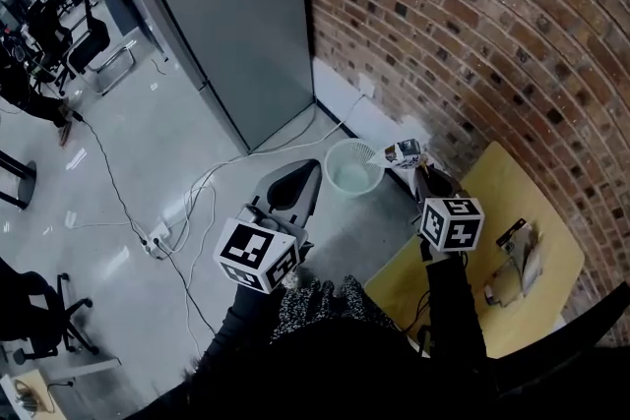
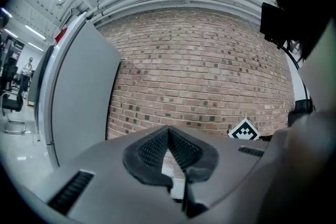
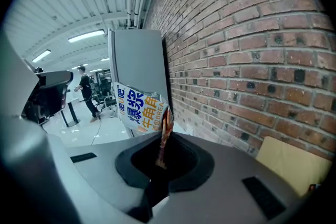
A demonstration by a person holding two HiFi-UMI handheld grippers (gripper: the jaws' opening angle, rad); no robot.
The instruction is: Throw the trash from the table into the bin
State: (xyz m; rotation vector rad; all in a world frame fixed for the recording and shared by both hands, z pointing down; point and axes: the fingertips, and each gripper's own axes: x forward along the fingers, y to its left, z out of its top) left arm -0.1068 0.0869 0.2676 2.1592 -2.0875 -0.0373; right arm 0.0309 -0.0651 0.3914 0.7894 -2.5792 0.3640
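My right gripper (image 1: 417,170) is shut on a crumpled printed snack wrapper (image 1: 404,150), pinched by its edge and held in the air just right of the white mesh bin (image 1: 331,160) on the floor. In the right gripper view the wrapper (image 3: 137,107) stands up out of the closed jaws of that gripper (image 3: 163,139). My left gripper (image 1: 311,169) hangs over the floor left of the bin, and its pads (image 2: 157,147) meet at the tips with nothing between them. More trash (image 1: 514,263) lies on the yellow table (image 1: 492,202) at the right.
A brick wall (image 1: 472,25) runs behind the bin and the table. A tall grey panel (image 1: 226,15) stands to the left of it. White cables and a power strip (image 1: 157,239) lie on the floor. Office chairs (image 1: 84,44) stand far left.
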